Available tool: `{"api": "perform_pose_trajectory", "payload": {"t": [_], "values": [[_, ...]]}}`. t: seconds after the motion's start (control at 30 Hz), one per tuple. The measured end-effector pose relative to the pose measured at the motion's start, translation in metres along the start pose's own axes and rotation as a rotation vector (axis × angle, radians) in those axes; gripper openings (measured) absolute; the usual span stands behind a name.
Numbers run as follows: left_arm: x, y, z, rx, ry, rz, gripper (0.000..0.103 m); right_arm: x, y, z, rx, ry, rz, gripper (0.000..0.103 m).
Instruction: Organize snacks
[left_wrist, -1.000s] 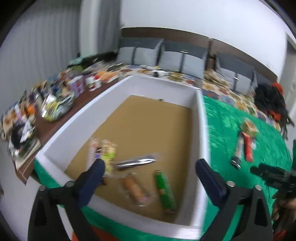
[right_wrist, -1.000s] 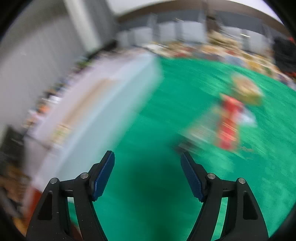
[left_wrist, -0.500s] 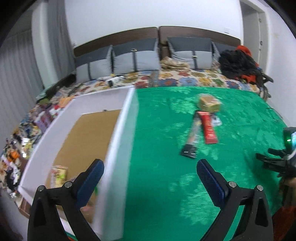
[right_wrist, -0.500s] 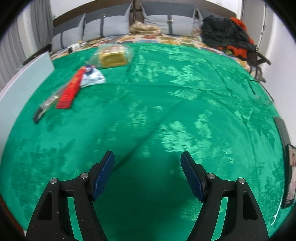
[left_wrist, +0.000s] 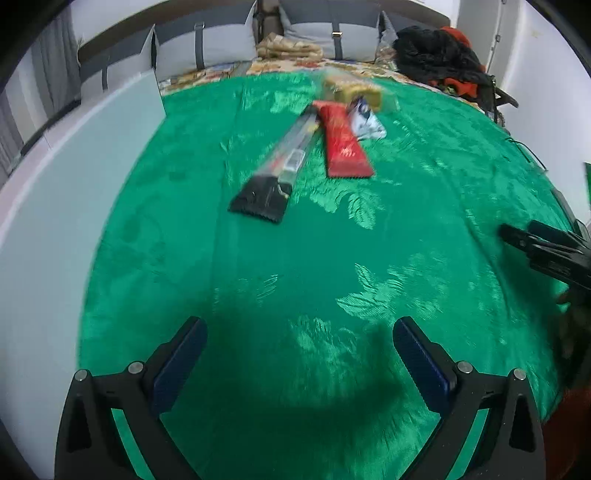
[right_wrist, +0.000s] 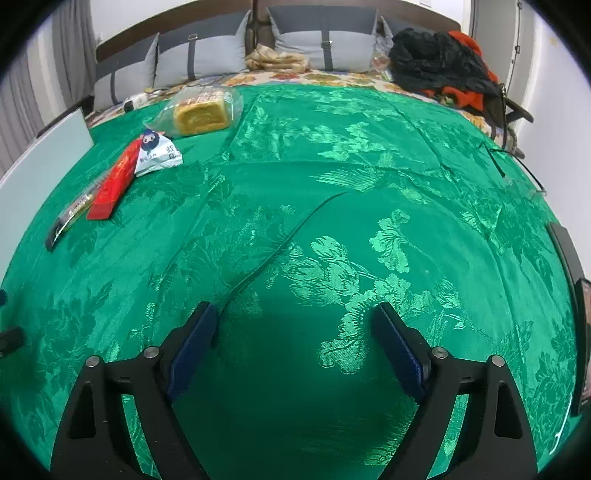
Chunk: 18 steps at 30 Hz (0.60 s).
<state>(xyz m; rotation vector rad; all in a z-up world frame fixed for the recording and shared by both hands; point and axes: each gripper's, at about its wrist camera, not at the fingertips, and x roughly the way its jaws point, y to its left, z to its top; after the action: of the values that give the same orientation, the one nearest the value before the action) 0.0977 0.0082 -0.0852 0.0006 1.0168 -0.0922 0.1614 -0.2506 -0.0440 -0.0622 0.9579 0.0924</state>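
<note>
- The white box (left_wrist: 55, 221) is standing to the left of the left gripper (left_wrist: 299, 354), probably so that the snacks can be carried a short way into it.
- The left gripper is hovering wide open and holding nothing, with its fingers pointing at the snacks ahead.
- The clear-and-black packet (left_wrist: 275, 173) is lying straight ahead of it, with the red packet (left_wrist: 343, 144) just beside, slightly right; the picture is blurred here, so perhaps they are touching.
- The right gripper (right_wrist: 295, 347) is also waiting fully open and empty, well apart from the cake packet (right_wrist: 201, 112) and the small white packet (right_wrist: 157, 153) far ahead-left.
</note>
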Motion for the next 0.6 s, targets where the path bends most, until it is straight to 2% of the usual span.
{"api": "perform_pose_trajectory", "payload": {"t": [0.27,0.6], "values": [[0.014,-0.006,0.001,0.065,-0.073,-0.008,0.103,0.0,-0.001,0.0,0.003,0.001,-0.003,0.091],[0.018,-0.003,0.006,0.064,-0.073,-0.009,0.103,-0.001,-0.002,0.0,0.002,0.0,-0.003,0.091]]}}
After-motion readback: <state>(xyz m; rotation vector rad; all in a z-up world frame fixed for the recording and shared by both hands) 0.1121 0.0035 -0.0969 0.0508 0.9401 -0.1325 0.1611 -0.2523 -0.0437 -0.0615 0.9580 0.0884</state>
